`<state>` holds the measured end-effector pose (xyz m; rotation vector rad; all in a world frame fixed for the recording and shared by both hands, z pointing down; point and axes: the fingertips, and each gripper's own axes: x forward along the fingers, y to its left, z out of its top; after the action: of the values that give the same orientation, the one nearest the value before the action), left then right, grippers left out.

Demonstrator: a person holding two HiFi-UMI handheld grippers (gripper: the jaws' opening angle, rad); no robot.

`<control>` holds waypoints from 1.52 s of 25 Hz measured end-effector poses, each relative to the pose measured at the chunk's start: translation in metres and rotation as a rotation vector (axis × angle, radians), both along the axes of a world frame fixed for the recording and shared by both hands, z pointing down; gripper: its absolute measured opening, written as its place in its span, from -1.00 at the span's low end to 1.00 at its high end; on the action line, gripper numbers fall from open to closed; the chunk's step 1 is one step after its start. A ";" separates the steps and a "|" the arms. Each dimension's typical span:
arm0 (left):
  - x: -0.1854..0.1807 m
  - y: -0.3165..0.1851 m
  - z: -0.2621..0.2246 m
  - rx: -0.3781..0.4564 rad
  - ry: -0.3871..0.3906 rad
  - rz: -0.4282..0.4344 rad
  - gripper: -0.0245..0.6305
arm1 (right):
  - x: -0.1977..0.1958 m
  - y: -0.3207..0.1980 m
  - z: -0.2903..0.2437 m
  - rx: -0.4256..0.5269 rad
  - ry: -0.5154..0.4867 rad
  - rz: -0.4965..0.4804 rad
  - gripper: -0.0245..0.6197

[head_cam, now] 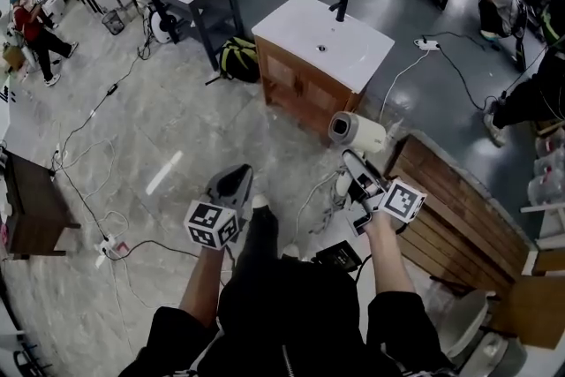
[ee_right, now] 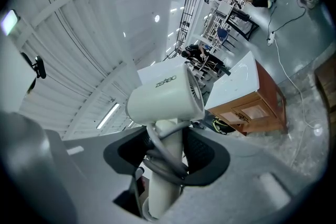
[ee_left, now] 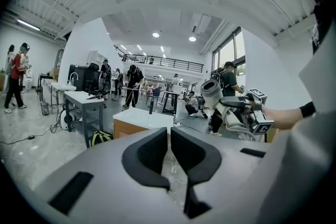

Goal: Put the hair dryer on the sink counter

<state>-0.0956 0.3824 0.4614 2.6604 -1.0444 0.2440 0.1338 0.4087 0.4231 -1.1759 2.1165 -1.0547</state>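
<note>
Your hair dryer (ee_right: 165, 97) is white: a fat barrel with a ribbed grille at one end, and a grey cord looped round the pale handle. It hangs in the air on your side of the sink counter (head_cam: 322, 40), short of its near corner and above the floor (head_cam: 177, 128).

The counter's white surface is bare apart from the basin and a black faucet (head_cam: 341, 6) at its far edge. In front of it there's open floor crossed by loose cables (head_cam: 88, 137). A backpack (head_cam: 238, 59) sits just beside its left side, and a slatted wooden panel (head_cam: 459, 216) lies off to its right.

Your right gripper (ee_right: 167, 152) has its jaws clenched on the handle, with the barrel standing just above them. Your left gripper (ee_left: 169, 152) is empty, jaws drawn together, also short of the counter.
</note>
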 end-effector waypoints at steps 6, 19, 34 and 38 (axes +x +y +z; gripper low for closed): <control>0.008 -0.020 0.006 0.003 0.004 0.004 -0.83 | 0.003 -0.018 -0.002 0.018 0.001 -0.011 -0.31; 0.026 -0.122 0.023 -0.020 0.019 0.061 -0.83 | 0.005 -0.108 0.012 -0.006 0.009 0.014 -0.31; 0.011 -0.303 0.018 -0.060 0.015 0.135 -0.83 | -0.018 -0.278 0.007 -0.050 0.003 0.074 -0.31; 0.002 -0.343 0.019 -0.067 0.021 0.144 -0.83 | -0.027 -0.317 0.008 -0.063 0.010 0.084 -0.31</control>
<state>-0.0933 0.0396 0.4809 2.6744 -0.8253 0.2745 0.1071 0.0917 0.4313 -1.2905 2.0363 -1.0870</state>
